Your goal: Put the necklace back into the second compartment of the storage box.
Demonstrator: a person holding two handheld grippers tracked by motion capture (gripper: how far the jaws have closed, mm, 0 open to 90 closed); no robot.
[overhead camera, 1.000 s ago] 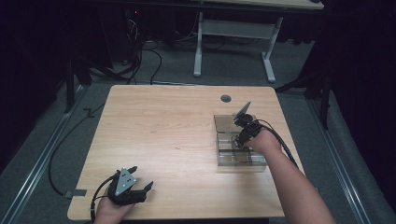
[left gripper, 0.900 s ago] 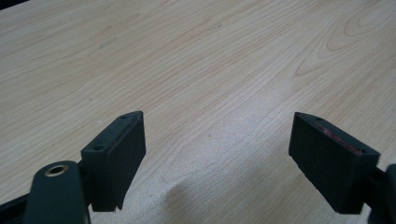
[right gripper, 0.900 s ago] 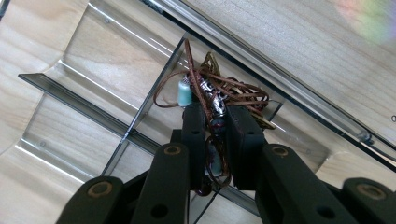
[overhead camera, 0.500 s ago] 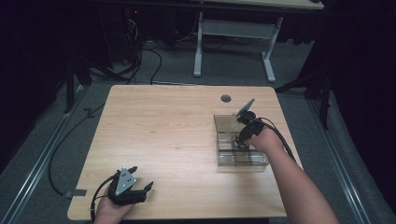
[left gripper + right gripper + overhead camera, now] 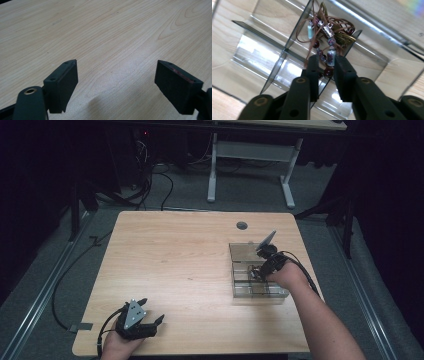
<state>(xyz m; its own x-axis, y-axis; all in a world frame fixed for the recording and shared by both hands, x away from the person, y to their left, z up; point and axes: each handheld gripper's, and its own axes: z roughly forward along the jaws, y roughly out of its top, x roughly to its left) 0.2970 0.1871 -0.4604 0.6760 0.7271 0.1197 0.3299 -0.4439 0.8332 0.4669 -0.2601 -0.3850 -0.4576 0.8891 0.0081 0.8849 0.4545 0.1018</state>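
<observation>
In the high view, the left tool rests at the lower left of the frame on the wooden table, near its front edge, with its jaws spread apart and nothing between them. At the right of the frame, the right tool reaches down into a clear plastic box with dividers, which sits near the table's right edge.

In the left gripper view, the left tool stands wide open, its two black jaws at the lower left and lower right of the frame with bare table between them.

In the right gripper view, the right tool is nearly closed, its jaws pinching a beaded bracelet on a brown cord at the centre of the frame. The bracelet hangs over a compartment of the clear box, beside a divider, with a brass-coloured ornament behind it at the upper centre.
</observation>
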